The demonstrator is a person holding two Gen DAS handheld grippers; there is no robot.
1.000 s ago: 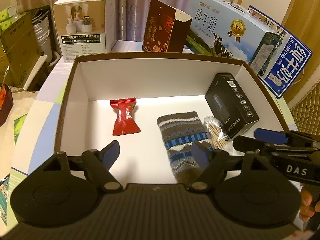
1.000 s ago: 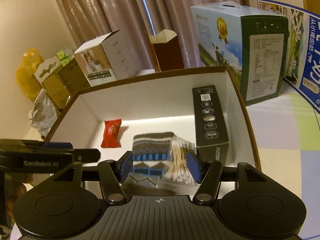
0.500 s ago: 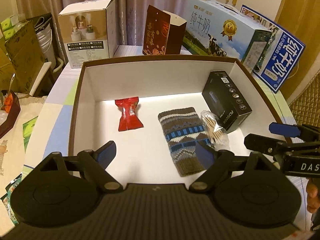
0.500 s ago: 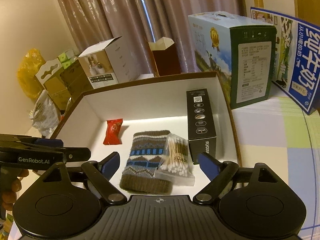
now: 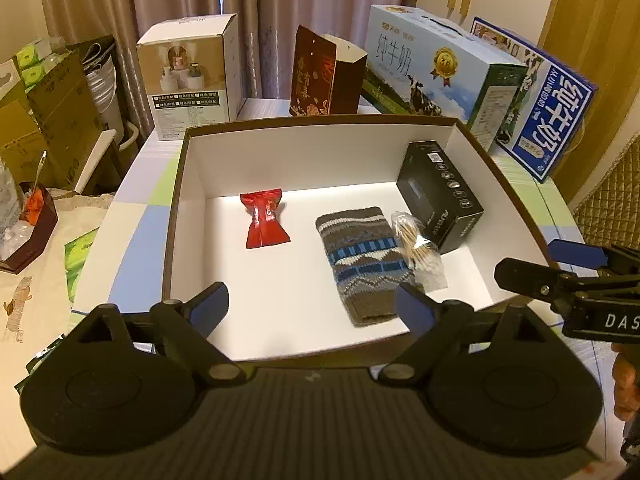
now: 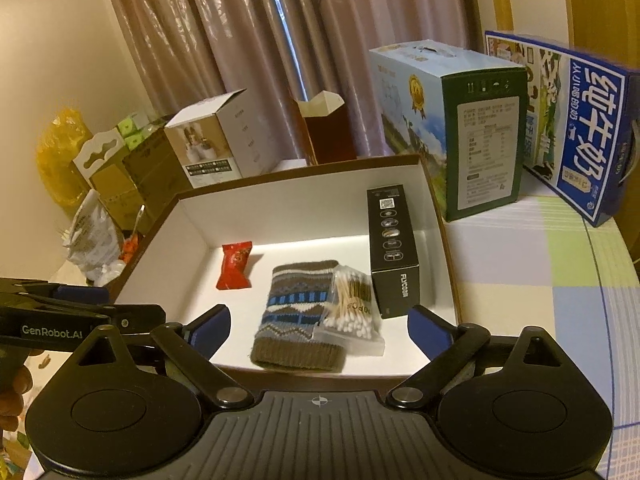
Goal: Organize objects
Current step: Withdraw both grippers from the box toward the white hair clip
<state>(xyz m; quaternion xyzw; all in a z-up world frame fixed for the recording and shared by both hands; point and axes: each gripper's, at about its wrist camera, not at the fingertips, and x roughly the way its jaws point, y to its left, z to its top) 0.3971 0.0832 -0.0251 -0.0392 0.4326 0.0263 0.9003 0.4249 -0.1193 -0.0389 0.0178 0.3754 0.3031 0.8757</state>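
Both tongs empty: your left gripper (image 5: 310, 304) spread wide, right gripper (image 6: 320, 330) likewise, both hovering at near rim of open box (image 5: 316, 134). Ahead of left fingers: red candy packet (image 5: 265, 221) to left, knit pouch (image 5: 362, 260) toward right. Between right fingers: cotton swab bag (image 6: 352, 312) resting on pouch's right edge, black carton (image 6: 393, 250) just beyond, against box's right wall.

The bench (image 6: 540, 264) has a checked cloth. On it sit a big open box (image 5: 178, 216), two milk boxes (image 5: 436, 76), a red bag (image 5: 320, 76) and a white box (image 5: 188, 80).
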